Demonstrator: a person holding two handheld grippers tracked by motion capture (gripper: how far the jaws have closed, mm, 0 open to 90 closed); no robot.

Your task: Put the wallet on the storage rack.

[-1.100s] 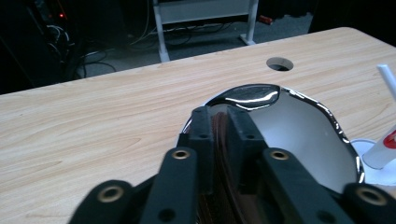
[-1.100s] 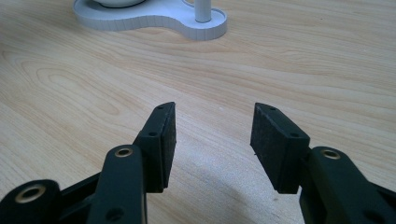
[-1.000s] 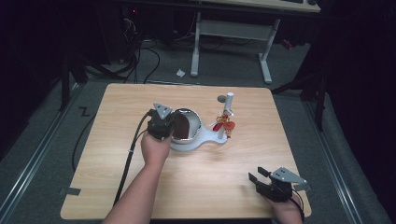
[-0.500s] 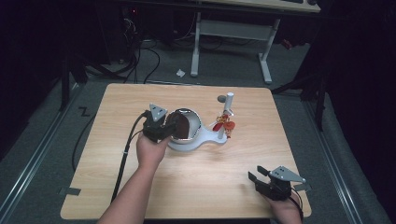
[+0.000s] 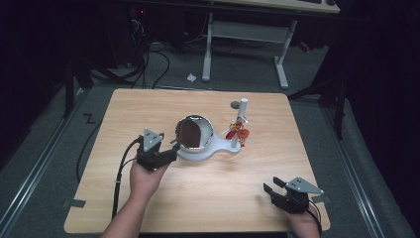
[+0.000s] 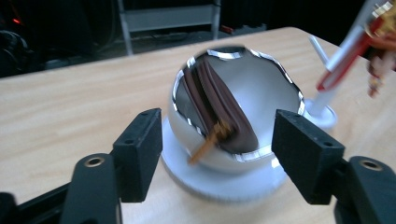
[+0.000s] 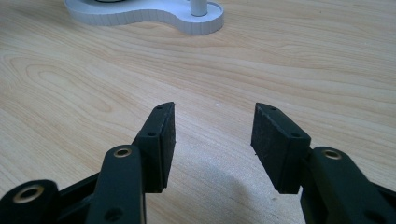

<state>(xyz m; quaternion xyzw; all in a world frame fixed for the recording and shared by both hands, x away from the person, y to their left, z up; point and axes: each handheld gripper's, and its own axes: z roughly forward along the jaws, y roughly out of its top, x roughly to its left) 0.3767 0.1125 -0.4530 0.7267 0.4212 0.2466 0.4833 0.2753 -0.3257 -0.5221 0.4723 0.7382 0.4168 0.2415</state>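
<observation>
High view: a light wooden worktop carries a white stand near its middle. On the stand's left end sits a shiny round bowl, tipped so its opening faces the camera, with something dark brown inside. On its right end rises a white post with small red and gold trinkets hanging at mid-height. The left gripper, held in a hand, lies just beside the bowl on its left, jaws pointing at it; they look apart but not touching it. The right gripper rests near the worktop's front right corner, well apart from the stand, jaws spread.

Left gripper view: the left gripper has its two black jaws wide apart, with the bowl between and just beyond them, unclamped. Inside the bowl lies a dark brown folded item with a gold-coloured piece sticking out; it is blurred. The post leans at the upper right.

Right gripper view: the right gripper holds its jaws apart over bare worktop, gripping nothing. The stand's base lies far ahead at the top edge.
</observation>
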